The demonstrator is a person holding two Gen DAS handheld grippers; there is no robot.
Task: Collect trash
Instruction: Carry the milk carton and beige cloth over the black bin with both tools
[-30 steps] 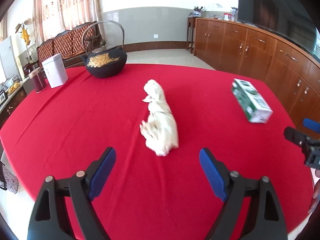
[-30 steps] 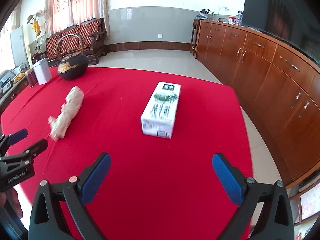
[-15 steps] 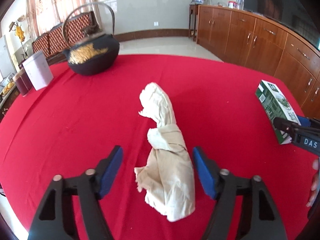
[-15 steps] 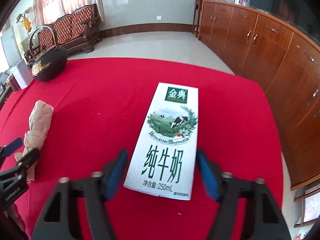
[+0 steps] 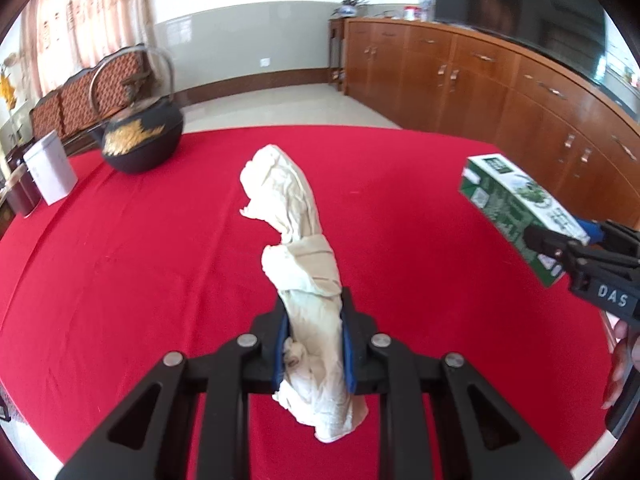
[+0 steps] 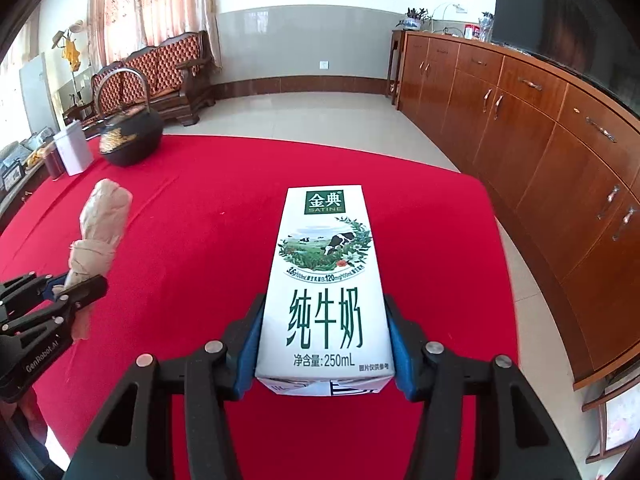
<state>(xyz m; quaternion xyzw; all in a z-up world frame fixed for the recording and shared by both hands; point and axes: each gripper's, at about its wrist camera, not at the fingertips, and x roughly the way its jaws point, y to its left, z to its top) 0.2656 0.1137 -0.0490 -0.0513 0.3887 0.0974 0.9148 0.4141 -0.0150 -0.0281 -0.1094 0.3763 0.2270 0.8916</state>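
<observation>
A red-clothed table [image 5: 120, 280] fills both wrist views, with a long run of wooden cabinets [image 6: 540, 128] along the wall to its right and a carved wooden bench [image 6: 160, 68] behind it. At the table's far left corner sit a black iron kettle [image 5: 140, 144] with gold markings, a white tin [image 5: 50, 172] just beside it and a dark jar [image 5: 18, 196] at the cloth's edge. The right gripper [image 6: 324, 340] is closing its blue pads on both long sides of a white-and-green milk carton [image 6: 326, 280], which points away from the camera with its near end raised off the cloth; in the left wrist view the same carton [image 5: 516, 204] hangs at the right edge. The left gripper [image 5: 312, 344] is closing its jaws on the near end of a crumpled, twisted wad of cream paper [image 5: 296, 240], the pads pressed into it, the rest stretching forward over the middle of the table.
</observation>
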